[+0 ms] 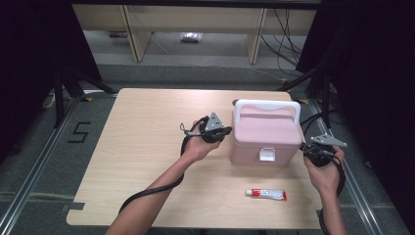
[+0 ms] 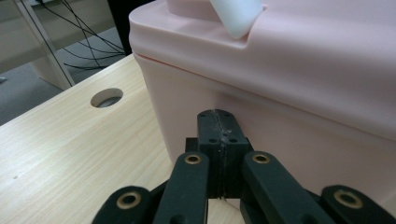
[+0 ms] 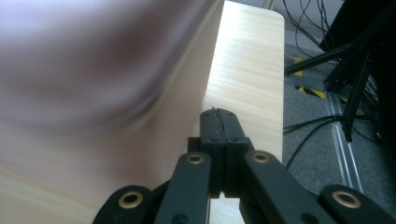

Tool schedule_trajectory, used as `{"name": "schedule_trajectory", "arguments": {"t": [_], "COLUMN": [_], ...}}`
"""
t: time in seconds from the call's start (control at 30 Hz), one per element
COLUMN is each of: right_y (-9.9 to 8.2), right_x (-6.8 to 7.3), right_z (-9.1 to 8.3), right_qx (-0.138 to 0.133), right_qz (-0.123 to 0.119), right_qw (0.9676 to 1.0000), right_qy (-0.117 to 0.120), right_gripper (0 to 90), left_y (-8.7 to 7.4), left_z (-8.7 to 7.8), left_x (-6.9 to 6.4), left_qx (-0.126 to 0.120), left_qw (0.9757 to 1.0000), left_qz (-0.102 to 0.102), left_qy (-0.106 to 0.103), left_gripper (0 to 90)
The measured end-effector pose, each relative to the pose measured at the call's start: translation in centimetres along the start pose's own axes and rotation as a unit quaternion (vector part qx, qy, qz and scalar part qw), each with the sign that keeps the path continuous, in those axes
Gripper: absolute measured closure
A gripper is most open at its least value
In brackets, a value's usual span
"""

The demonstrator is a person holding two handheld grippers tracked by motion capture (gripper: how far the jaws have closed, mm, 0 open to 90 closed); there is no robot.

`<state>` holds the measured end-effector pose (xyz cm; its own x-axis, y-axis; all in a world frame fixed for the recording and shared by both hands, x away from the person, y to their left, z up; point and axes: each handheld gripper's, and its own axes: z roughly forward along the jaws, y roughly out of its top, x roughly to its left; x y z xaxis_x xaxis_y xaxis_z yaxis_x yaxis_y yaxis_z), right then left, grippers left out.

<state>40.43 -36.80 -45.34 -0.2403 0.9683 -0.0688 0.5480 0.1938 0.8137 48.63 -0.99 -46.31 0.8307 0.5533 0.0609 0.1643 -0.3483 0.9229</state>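
While a pink box point(image 1: 265, 134) with a white handle point(image 1: 266, 108) and a white front latch point(image 1: 266, 154) stands on the right half of the wooden surface point(image 1: 142, 161), two hand-held tools flank it. At its left side, the left tool point(image 1: 222, 132) has its jaws pressed together with nothing between them, tips right at the box's wall in the left gripper view point(image 2: 219, 122). Just off the box's right side, the right tool point(image 1: 307, 148) is likewise pressed together and empty. A red-and-white tube point(image 1: 265, 194) lies near the surface's front edge, apart from the box.
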Motion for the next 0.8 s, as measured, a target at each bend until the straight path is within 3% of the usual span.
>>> {"name": "schedule_trajectory", "arguments": {"t": [0.07,0.1,0.13,0.17,0.23,0.3,0.33,0.37,0.43,0.5,0.53,0.6,0.63,0.67,0.7,0.8], "right_y": [0.1,0.1,0.1,0.1,0.1,0.1,0.0,0.0,-0.1,-0.1,-0.2,-0.3,-0.4,-0.4,-0.5,-0.8], "right_x": [-0.1,-0.4,-0.4,-0.1,-0.3,-0.4,-0.1,-0.4,0.0,-0.3,-0.1,-0.4,0.0,-0.4,-0.3,-0.1], "right_z": [0.1,0.2,0.2,0.2,0.3,0.3,0.2,0.2,0.0,-0.1,-0.2,-0.3,-0.5,-0.5,-0.5,-0.9], "right_qx": [-0.001,-0.006,-0.006,0.002,0.002,0.0,0.003,-0.004,0.006,-0.002,0.002,-0.003,0.006,-0.002,-0.001,0.0], "right_qz": [0.0,-0.017,-0.017,0.002,-0.015,-0.016,-0.002,-0.019,-0.001,-0.017,0.0,-0.017,0.004,-0.022,-0.017,-0.001], "right_qw": [1.0,0.9998,0.9998,1.0,0.9999,0.9998,1.0,0.9998,1.0,0.9998,0.9999,0.9998,0.9999,0.9997,0.9997,0.9999], "right_qy": [0.001,-0.002,-0.001,0.005,0.008,0.007,0.004,0.003,0.006,0.005,0.01,0.009,0.015,0.009,0.018,0.014], "right_gripper": [90.0,90.0,90.0,90.0,90.0,90.0,90.0,90.0,90.0,90.0,90.0,90.0,90.0,90.0,90.0,90.0], "left_y": [0.0,0.0,0.0,0.0,0.1,0.0,0.0,0.0,-0.1,-0.2,-0.3,-0.4,-0.4,-0.4,-0.4,-0.4], "left_z": [0.2,0.2,0.3,0.4,0.4,0.5,0.4,0.4,0.3,0.3,0.2,0.0,-0.1,-0.2,-0.3,-0.5], "left_x": [-0.2,-0.3,-0.4,-0.5,-0.7,-0.8,-0.8,-0.9,-1.2,-1.4,-1.6,-1.9,-2.2,-2.4,-2.5,-2.9], "left_qx": [0.001,0.002,0.002,0.002,0.004,0.002,0.008,0.01,0.016,0.015,0.012,0.016,0.019,0.019,0.018,0.019], "left_qw": [1.0,1.0,1.0,1.0,1.0,1.0,1.0,0.9999,0.9998,0.9998,0.9998,0.9996,0.9995,0.9995,0.9994,0.9994], "left_qz": [-0.002,-0.002,-0.002,-0.003,-0.003,-0.004,0.002,0.003,0.01,0.009,0.01,0.016,0.018,0.02,0.021,0.019], "left_qy": [-0.001,-0.002,-0.003,-0.003,-0.002,-0.003,-0.004,-0.005,-0.007,-0.01,-0.012,-0.016,-0.017,-0.018,-0.019,-0.023], "left_gripper": [89.4,89.4,89.4,89.4,89.4,89.5,89.5,89.5,89.6,89.6,89.6,89.7,89.7,89.7,89.7,89.7]}}
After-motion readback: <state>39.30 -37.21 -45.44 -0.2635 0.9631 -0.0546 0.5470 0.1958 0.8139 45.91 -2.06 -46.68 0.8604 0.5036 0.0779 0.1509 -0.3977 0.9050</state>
